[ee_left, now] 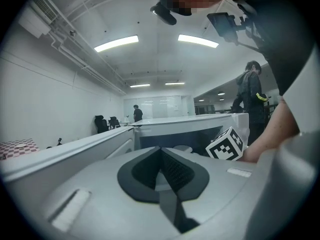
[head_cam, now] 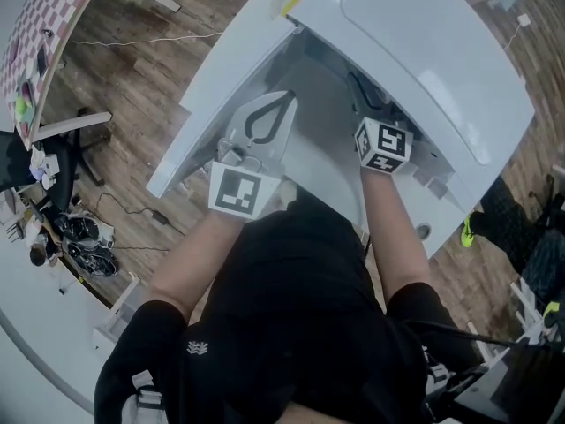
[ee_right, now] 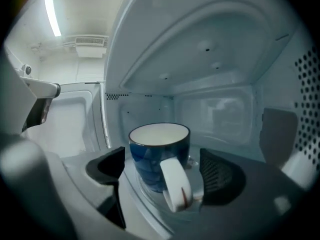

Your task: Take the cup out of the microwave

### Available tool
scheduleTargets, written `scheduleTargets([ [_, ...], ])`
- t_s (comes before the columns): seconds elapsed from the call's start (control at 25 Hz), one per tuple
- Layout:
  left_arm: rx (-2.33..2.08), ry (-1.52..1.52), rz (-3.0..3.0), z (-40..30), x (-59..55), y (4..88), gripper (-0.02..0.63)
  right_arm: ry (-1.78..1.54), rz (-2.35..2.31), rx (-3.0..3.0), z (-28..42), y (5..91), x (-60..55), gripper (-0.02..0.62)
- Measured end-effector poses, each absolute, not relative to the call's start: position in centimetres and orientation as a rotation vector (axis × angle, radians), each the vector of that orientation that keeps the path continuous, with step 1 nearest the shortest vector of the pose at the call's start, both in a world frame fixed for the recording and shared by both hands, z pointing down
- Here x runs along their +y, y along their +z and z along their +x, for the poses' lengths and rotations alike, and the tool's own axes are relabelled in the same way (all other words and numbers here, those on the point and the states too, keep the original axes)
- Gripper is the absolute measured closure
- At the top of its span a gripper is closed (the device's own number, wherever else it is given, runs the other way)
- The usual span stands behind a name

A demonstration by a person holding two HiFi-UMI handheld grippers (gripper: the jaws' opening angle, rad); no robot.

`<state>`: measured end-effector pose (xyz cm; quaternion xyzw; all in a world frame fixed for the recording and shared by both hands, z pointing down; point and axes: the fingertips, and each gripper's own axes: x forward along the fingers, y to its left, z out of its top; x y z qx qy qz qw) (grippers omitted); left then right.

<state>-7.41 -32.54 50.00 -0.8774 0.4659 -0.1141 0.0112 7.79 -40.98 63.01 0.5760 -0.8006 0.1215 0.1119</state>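
A: Open office, wood-plank floor [head_cam: 132, 87]. White microwave [head_cam: 424, 51], door [head_cam: 207, 95] swung wide. Where's the cup?

B: Blue cup [ee_right: 152, 159], white inside, upright on the glass turntable [ee_right: 141, 201] in the cavity. Its white handle [ee_right: 176, 186] faces out.

A: Grippers?

B: Right gripper [ee_right: 162, 174] is inside the cavity with its jaws wide apart, one on each side of the cup. Neither visibly presses it. Left gripper [ee_left: 162, 171] hangs outside by the door, jaws pinched together, holding nothing.

A: Notes for the grasp?

B: My judgement: go slightly deeper so the pads meet the cup's body, not the handle. Close squarely and lift just clear of the turntable. Draw it straight out, level, staying under the cavity ceiling.
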Motion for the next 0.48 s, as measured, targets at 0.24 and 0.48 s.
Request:
scheduleTargets([
  [0.24,1.422,-0.390,-2.745,-7.1,-33.1,50.7,0.603,0.373,1.665,-2.354,7.3,64.1,-42.2,0.137],
  [0.48,1.406,-0.405,-2.749,-7.1,-33.4,50.7,0.603,0.369,1.643,-2.339,6.9,64.4,-42.4,0.137],
])
